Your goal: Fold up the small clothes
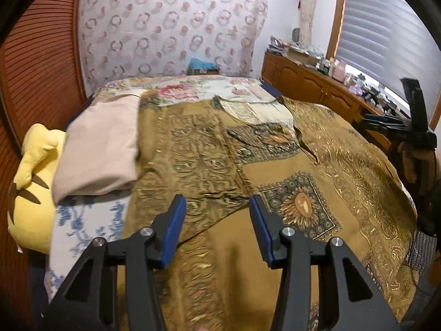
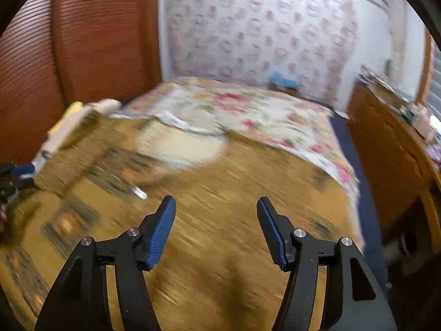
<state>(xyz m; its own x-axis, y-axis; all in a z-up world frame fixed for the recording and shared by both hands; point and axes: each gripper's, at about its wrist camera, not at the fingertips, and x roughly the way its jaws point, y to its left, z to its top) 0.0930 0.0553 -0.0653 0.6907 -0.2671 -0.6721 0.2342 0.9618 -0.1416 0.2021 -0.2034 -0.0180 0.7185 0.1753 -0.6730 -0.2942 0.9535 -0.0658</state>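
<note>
Left wrist view: the left gripper [image 1: 217, 202] hangs over a mustard-gold patterned garment [image 1: 248, 165] spread flat on the floral-quilted bed [image 1: 193, 88] — blue pads apart, nothing between them. A folded beige cloth [image 1: 102, 149] lies at the garment's left edge, beside a yellow plush toy [image 1: 30, 193]. Right wrist view, blurred: the right gripper [image 2: 216, 207] is likewise parted and empty above the same garment [image 2: 220, 193]; a wooden cabinet [image 2: 391, 151] stands right of the bed.
</note>
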